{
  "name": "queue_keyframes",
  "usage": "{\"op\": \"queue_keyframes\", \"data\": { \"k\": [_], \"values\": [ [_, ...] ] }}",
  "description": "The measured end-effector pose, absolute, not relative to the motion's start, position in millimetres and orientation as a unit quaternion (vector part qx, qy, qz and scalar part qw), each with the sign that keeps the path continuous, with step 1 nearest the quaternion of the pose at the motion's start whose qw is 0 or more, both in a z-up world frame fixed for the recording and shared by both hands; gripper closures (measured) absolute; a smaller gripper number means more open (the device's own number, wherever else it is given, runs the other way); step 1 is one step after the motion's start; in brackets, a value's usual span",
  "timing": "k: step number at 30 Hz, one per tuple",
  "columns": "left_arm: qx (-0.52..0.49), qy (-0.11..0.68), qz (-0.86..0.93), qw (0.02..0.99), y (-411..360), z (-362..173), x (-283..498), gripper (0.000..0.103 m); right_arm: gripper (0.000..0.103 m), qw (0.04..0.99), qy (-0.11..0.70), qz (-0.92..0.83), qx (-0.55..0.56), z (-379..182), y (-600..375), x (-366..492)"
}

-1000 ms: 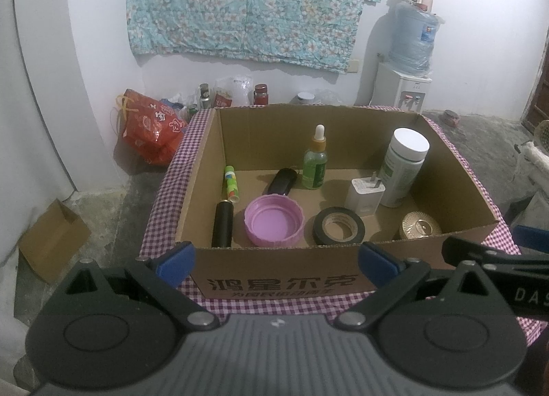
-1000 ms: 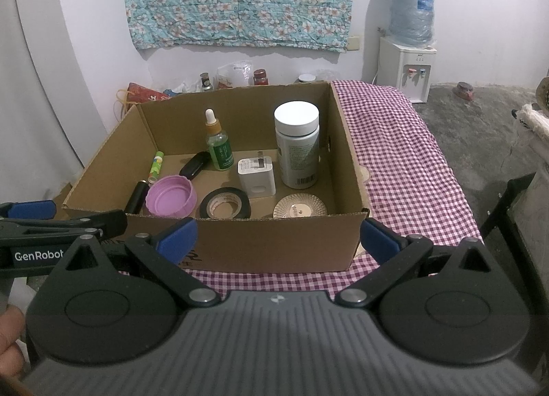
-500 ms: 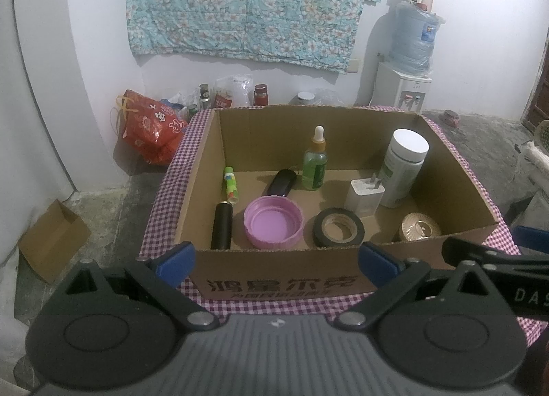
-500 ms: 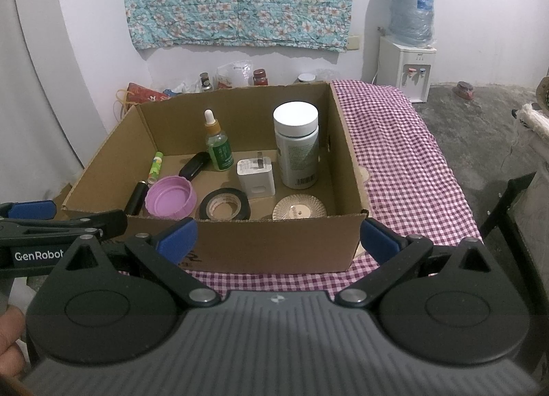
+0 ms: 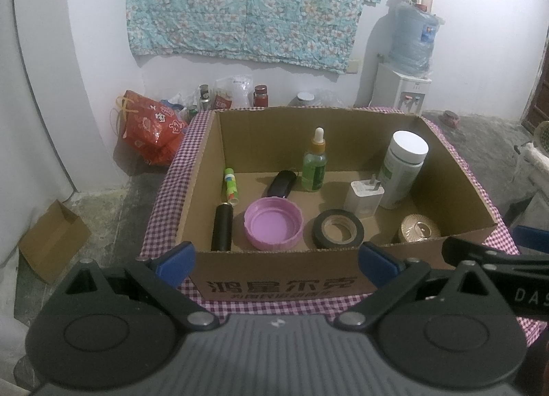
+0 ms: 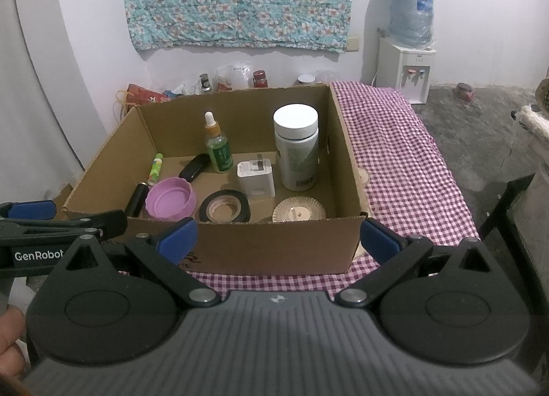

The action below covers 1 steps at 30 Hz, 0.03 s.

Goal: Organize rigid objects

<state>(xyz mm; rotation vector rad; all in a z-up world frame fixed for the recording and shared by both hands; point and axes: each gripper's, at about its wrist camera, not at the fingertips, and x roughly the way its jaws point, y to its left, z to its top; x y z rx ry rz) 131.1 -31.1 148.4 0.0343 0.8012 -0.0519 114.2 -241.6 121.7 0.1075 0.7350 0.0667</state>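
On left gripper: "GenRobot"; box print illegible.

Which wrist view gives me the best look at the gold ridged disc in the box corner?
The right wrist view: the gold ridged disc lies fully visible on the box floor, below the white-capped bottle. In the left wrist view the disc is partly cut off by the box's near wall.

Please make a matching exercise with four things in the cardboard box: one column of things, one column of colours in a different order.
Things:
1. jar lid
2. tape roll
3. charger
4. dropper bottle

Colours:
A. green
B. white
C. black
D. pink

Pairs: 1-D, 2-C, 3-B, 4-A
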Motion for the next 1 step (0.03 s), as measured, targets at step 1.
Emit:
{"op": "queue_keyframes", "data": {
  "k": [1],
  "values": [
    [0.016, 0.39, -0.025, 0.92, -30.6, 148.6, 130.8, 0.001, 0.001, 0.931, 0.359, 0.033, 0.053, 121.9, -241.4, 114.1]
  ]
}}
